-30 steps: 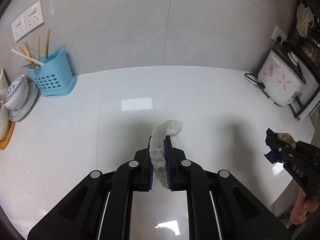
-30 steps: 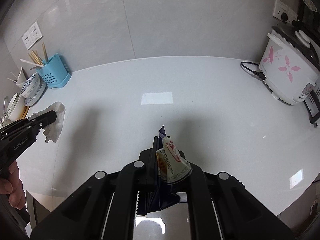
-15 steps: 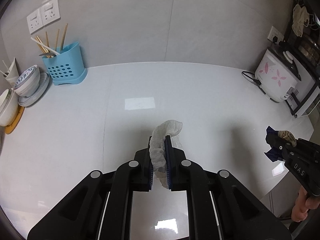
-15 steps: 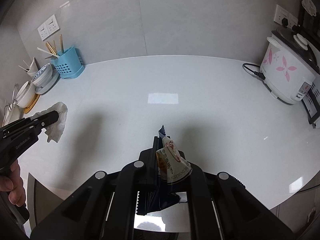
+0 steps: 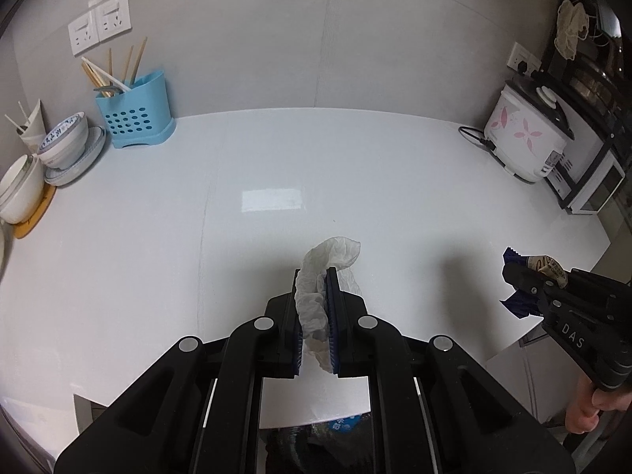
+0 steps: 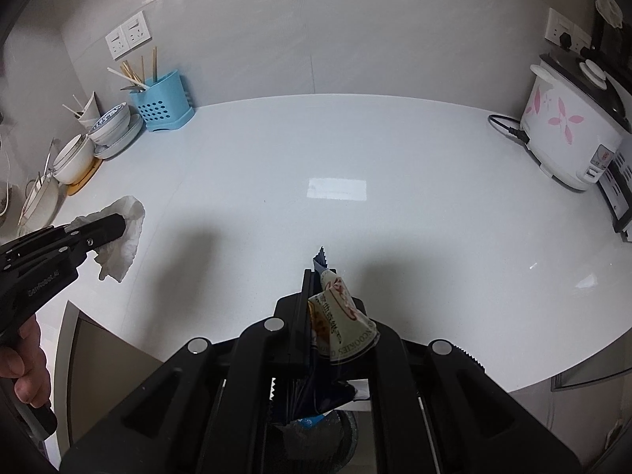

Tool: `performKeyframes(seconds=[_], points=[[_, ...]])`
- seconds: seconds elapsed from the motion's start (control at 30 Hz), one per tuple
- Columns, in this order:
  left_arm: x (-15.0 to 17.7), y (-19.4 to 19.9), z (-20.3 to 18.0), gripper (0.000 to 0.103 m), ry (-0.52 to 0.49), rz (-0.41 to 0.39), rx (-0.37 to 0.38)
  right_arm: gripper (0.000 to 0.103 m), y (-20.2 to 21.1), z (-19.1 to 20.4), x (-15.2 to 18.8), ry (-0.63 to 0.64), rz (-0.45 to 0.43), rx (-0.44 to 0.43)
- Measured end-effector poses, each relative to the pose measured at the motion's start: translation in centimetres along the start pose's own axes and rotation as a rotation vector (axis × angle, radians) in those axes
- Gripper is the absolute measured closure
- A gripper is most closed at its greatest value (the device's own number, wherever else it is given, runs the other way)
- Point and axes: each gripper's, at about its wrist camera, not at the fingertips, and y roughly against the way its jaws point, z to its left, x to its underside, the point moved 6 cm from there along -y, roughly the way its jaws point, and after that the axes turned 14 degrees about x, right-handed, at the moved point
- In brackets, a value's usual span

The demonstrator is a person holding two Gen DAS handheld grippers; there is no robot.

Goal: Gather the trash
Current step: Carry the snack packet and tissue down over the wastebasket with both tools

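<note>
My left gripper (image 5: 315, 276) is shut on a crumpled white tissue (image 5: 330, 254) and holds it above the front edge of the white counter (image 5: 276, 166). It also shows in the right wrist view (image 6: 106, 229) with the tissue (image 6: 124, 233). My right gripper (image 6: 316, 276) is shut on a folded cookie wrapper (image 6: 341, 316), dark blue and cream. It shows in the left wrist view (image 5: 517, 276) with the wrapper (image 5: 543, 264). Below both grippers, past the counter edge, a dark bag with trash (image 6: 312, 430) shows partly; it also appears in the left wrist view (image 5: 316, 434).
A blue utensil holder (image 5: 136, 116) with chopsticks and stacked bowls (image 5: 63, 146) stand at the back left. A white rice cooker (image 5: 527, 134) with its cord and a toaster oven (image 5: 592, 181) stand at the back right. Wall sockets (image 5: 98, 23) sit above.
Both grippers have pulled back from the wall toward the counter's front edge, each still holding its item. The counter edge and the bag below have come into view.
</note>
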Motion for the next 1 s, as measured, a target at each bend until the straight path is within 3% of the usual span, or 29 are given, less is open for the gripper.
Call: performKeyframes(seconds=[1.0], points=[[11.3, 3.5, -1.3, 0.094, 0.009, 0.068, 0.042, 0.098, 4.2, 3.9, 9.1, 0.076, 0.020, -0.110]])
